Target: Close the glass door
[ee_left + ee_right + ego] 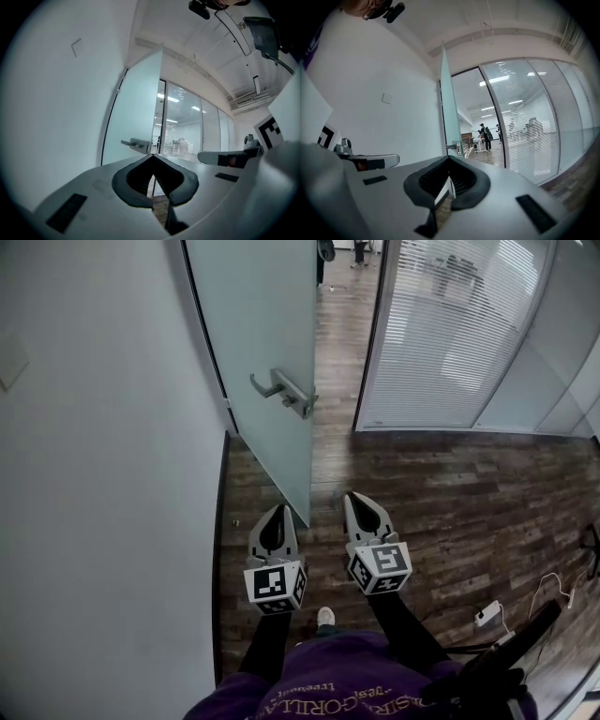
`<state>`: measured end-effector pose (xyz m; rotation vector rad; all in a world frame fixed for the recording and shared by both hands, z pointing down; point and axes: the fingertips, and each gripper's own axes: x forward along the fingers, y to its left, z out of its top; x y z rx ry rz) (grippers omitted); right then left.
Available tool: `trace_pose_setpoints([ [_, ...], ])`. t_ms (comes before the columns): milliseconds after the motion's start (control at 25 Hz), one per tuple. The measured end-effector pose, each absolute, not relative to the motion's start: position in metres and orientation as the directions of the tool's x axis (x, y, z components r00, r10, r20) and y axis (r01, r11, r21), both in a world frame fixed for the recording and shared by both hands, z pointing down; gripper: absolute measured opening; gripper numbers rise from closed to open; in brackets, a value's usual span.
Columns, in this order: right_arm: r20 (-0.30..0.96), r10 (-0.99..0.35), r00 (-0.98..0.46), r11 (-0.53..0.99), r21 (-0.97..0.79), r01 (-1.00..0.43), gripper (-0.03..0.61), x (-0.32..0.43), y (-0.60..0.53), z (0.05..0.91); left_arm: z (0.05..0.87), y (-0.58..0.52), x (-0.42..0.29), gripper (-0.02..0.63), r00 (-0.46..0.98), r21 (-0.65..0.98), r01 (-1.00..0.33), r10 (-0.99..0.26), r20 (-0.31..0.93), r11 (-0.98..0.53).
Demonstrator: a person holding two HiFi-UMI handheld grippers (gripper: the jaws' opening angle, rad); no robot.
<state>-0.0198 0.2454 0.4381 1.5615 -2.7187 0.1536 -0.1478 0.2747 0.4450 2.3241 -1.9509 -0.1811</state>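
The frosted glass door (267,343) stands open, swung toward me, with a metal lever handle (281,392) on its near face. Both grippers are held level, side by side, short of the door's free edge and below the handle. My left gripper (277,508) is shut with nothing in it, and my right gripper (353,495) is shut and empty too. In the left gripper view the door (136,112) and handle (133,144) lie ahead past the closed tips (153,154). The right gripper view shows the door's edge (449,103) and handle (457,148) beyond its tips (448,157).
A white wall (103,474) runs along the left. A glass partition with blinds (450,334) stands right of the doorway. On the wooden floor at the right lie a white adapter (487,613) and its cable. People stand far off in the corridor (485,136).
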Motion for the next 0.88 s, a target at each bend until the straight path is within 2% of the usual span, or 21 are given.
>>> trace_pose_setpoints([
  [560,0.083,-0.837,-0.542,0.534,-0.094,-0.84,-0.009,-0.01,0.199,0.452,0.459,0.232,-0.137,0.002,0.12,0.178,-0.977,-0.993,0.01,-0.117],
  [880,0.087,-0.85,-0.519,0.51,-0.11,-0.853,-0.009,-0.011,0.168,0.456,0.459,0.199,-0.14,0.002,0.144,0.169,-0.976,-0.989,0.017,-0.139],
])
